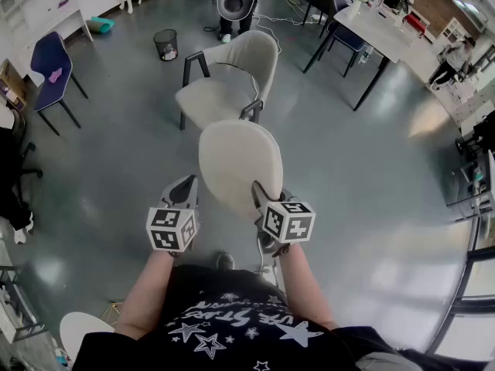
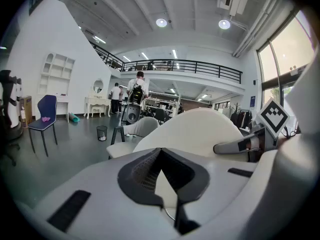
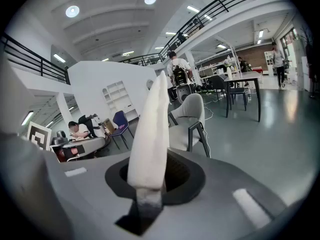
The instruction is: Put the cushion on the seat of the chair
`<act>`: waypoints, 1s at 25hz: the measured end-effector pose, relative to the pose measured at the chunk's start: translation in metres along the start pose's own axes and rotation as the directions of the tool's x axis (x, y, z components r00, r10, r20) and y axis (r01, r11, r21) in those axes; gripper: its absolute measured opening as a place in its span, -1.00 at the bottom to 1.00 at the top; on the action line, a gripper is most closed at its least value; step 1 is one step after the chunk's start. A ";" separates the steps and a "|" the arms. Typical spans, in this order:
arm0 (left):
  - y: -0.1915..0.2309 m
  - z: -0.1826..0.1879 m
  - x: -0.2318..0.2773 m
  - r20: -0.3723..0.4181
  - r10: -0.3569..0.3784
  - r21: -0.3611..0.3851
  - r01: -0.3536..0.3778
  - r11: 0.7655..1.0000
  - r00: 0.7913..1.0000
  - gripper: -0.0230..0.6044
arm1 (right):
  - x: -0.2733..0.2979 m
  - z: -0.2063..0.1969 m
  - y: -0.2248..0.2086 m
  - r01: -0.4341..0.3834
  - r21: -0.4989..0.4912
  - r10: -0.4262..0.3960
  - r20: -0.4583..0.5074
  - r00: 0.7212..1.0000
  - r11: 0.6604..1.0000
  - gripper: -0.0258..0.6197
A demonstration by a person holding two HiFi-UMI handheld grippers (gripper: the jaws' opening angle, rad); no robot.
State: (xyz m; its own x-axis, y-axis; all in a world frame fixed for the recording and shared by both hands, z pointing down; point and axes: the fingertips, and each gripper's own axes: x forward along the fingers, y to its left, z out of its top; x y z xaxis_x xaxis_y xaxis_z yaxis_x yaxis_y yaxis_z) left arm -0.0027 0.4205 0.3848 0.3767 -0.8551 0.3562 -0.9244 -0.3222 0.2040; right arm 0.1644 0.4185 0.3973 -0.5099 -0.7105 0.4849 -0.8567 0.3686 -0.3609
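Head view: the cream cushion hangs over the floor, short of the beige chair, with the left gripper jaws pinched on its left edge and the right gripper jaws clamped on its near rim, while the starred shirt lettering is too warped to read.

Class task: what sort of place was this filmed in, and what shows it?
Probably a large open-plan office or workshop hall: a railed mezzanine, a long table and white shelving.

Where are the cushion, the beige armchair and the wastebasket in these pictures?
cushion [image 1: 240,161]: head view, middle of its broad face.
beige armchair [image 1: 210,99]: head view, on the seat.
wastebasket [image 1: 165,47]: head view, on its dark side wall.
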 end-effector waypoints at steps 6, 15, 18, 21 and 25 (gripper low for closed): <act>0.005 -0.001 -0.006 0.002 0.013 -0.009 -0.013 1.000 1.000 -0.90 | 0.001 0.002 0.008 -0.012 -0.013 0.013 0.003 1.000 1.000 -0.74; 0.003 -0.004 -0.012 0.004 0.010 -0.016 -0.010 1.000 1.000 -0.90 | 0.001 -0.003 0.012 -0.024 -0.020 0.024 -0.008 1.000 1.000 -0.74; 0.002 -0.006 -0.013 -0.001 0.011 -0.003 -0.011 1.000 1.000 -0.90 | -0.003 -0.001 0.012 -0.036 -0.026 0.036 0.012 0.999 0.999 -0.74; 0.003 -0.008 -0.015 -0.006 0.029 -0.001 -0.029 1.000 1.000 -0.90 | -0.005 -0.002 0.015 -0.061 -0.032 0.062 0.025 0.998 0.998 -0.74; 0.003 -0.010 -0.021 -0.010 0.037 -0.017 -0.038 0.999 0.999 -0.90 | 0.002 -0.009 0.016 -0.087 0.019 0.087 0.020 0.996 0.996 -0.74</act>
State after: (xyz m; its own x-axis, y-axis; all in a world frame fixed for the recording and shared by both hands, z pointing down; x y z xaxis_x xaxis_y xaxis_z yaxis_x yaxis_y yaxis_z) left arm -0.0127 0.4419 0.3866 0.3425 -0.8624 0.3727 -0.9368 -0.2830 0.2060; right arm 0.1495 0.4285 0.3994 -0.5807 -0.6878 0.4355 -0.8074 0.4179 -0.4164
